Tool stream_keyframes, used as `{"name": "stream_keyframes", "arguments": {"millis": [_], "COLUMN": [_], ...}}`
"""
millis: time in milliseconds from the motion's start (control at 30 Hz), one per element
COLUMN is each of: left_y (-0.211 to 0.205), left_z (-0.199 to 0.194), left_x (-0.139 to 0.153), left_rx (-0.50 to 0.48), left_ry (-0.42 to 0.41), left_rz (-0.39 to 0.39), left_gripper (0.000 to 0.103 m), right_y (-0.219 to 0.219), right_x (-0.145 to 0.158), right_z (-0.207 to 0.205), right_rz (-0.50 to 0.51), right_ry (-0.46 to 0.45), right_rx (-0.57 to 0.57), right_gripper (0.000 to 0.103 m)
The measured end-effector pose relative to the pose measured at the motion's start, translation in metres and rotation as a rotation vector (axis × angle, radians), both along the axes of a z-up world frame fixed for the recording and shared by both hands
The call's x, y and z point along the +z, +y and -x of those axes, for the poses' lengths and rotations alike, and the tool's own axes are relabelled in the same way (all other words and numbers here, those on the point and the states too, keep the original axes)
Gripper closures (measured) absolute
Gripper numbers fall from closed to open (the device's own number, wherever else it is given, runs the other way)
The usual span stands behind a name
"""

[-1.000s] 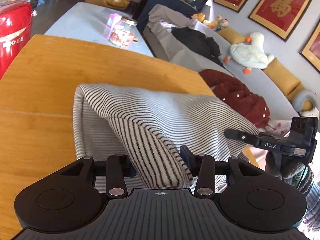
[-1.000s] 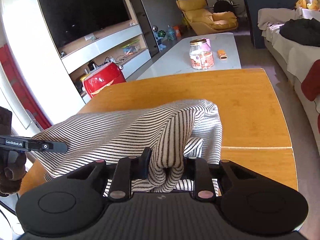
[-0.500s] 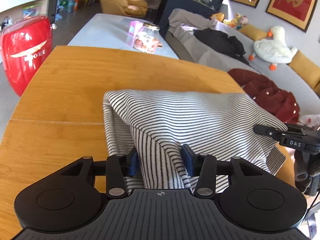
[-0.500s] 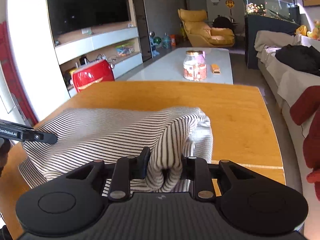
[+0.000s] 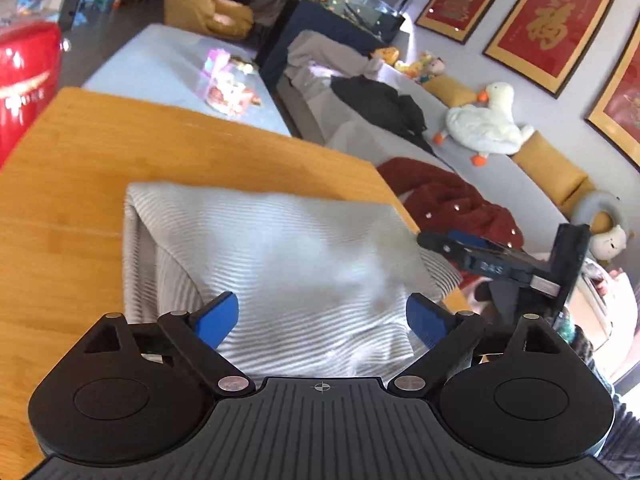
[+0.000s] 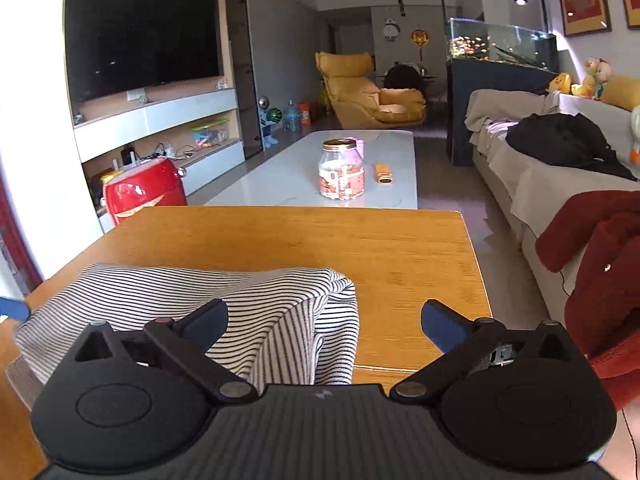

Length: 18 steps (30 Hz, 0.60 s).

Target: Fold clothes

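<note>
From the left wrist, the left tongs (image 5: 322, 316) stood spread wide and empty — the striped garment (image 5: 276, 248) lay folded on the wooden worktop (image 5: 80, 160), reaching between and ahead of the blue pads (image 5: 218, 314). The right tongs (image 5: 452, 246) hung just beyond the garment's right edge.

From the right wrist, those tongs (image 6: 324, 320) were likewise released — the garment (image 6: 248, 304) lay on the worktop (image 6: 400, 248), under their left finger.

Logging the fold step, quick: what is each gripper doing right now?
Left gripper: open, holding nothing; the striped garment lies between its fingers.
Right gripper: open, holding nothing, above the garment's corner.
</note>
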<state>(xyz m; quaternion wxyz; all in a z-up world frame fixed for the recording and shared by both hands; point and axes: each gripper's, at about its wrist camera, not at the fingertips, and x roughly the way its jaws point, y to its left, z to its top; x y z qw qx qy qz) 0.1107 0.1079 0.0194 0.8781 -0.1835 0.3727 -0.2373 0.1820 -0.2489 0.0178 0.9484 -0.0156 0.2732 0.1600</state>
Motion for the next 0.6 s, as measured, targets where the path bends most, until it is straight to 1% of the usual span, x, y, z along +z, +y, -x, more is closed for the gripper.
{"name": "stream_keyframes", "arguments": {"millis": [67, 100, 133, 233, 367, 500, 600], "left_y": [-0.008, -0.011, -0.013, -0.016, -0.018, -0.021, -0.027], "left_z": [-0.011, -0.015, -0.018, -0.029, -0.049, -0.071, -0.089], "left_x": [-0.019, -0.025, -0.024, -0.022, -0.023, -0.024, -0.024], "left_rx": [0.009, 0.016, 0.015, 0.02, 0.04, 0.065, 0.091], "left_ry": [0.074, 0.081, 0.071, 0.062, 0.046, 0.016, -0.008], "left_rz": [0.002, -0.001, -0.008, -0.033, -0.067, -0.114, -0.168], "left_gripper": [0.008, 0.007, 0.005, 0.004, 0.004, 0.003, 0.003], "right_y": [0.004, 0.006, 0.008, 0.012, 0.007, 0.009, 0.016], "right_x": [-0.009, -0.013, -0.017, -0.028, -0.03, -0.03, -0.031], "right_z": [-0.006, -0.008, -0.011, -0.017, -0.008, 0.013, 0.028], "right_rz": [0.029, 0.043, 0.058, 0.087, 0.045, 0.037, 0.013], "right_ry": [0.013, 0.019, 0.025, 0.047, 0.08, 0.08, 0.099], "right_rx": [-0.017, -0.026, -0.034, -0.057, -0.064, -0.056, -0.004], "right_gripper": [0.0, 0.0, 0.0, 0.0, 0.0, 0.0, 0.0]}}
